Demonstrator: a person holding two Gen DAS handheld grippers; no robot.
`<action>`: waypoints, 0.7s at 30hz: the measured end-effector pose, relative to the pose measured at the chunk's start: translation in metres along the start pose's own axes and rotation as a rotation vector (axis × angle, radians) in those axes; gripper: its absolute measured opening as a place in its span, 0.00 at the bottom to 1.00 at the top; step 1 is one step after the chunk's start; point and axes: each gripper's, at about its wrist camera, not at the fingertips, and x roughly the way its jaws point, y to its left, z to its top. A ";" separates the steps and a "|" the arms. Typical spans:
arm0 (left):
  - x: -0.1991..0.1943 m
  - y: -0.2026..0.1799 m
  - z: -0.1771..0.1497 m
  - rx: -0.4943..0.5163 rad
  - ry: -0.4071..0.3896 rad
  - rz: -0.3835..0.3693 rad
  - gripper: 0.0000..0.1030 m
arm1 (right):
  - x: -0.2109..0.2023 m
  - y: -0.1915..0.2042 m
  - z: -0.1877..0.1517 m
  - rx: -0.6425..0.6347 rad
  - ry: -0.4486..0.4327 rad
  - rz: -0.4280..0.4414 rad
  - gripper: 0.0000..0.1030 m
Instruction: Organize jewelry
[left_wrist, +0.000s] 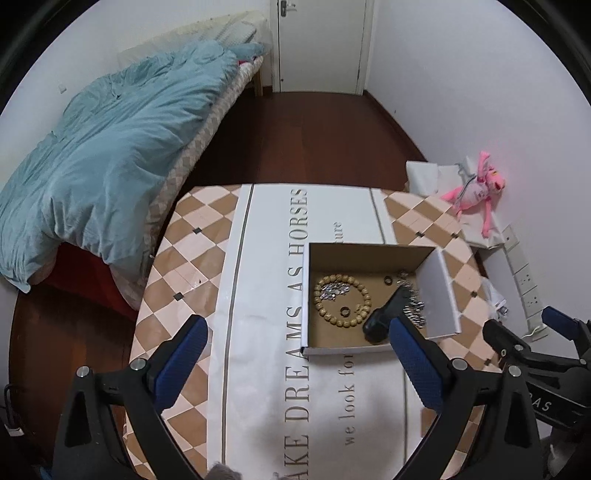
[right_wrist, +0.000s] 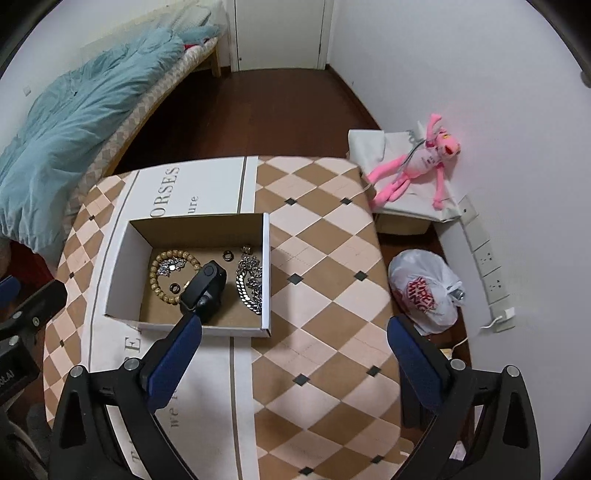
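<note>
1. Jewelry sits inside the open box (right_wrist: 192, 273) at middle left: bead bracelet (right_wrist: 166, 273), silver chain (right_wrist: 249, 284), black watch (right_wrist: 205, 286).
2. Left hand-held gripper (left_wrist: 295, 354) and right hand-held gripper (right_wrist: 293, 350) both gape wide, holding nothing, above the table (right_wrist: 325, 295).

The box (right_wrist: 192, 325) is open on top, so straight down works, but the black watch (right_wrist: 203, 286) and chain (right_wrist: 249, 282) crowd its right half. Checkered surface (right_wrist: 325, 295) right of it lies bare.
</note>
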 end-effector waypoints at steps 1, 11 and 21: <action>-0.008 0.000 -0.001 -0.002 -0.011 -0.006 0.98 | -0.009 -0.001 -0.002 0.003 -0.011 -0.001 0.99; -0.096 -0.002 -0.013 0.002 -0.126 -0.049 0.98 | -0.108 -0.004 -0.026 0.009 -0.151 -0.010 0.99; -0.167 0.004 -0.028 -0.007 -0.198 0.001 0.98 | -0.193 -0.009 -0.050 0.016 -0.279 -0.002 1.00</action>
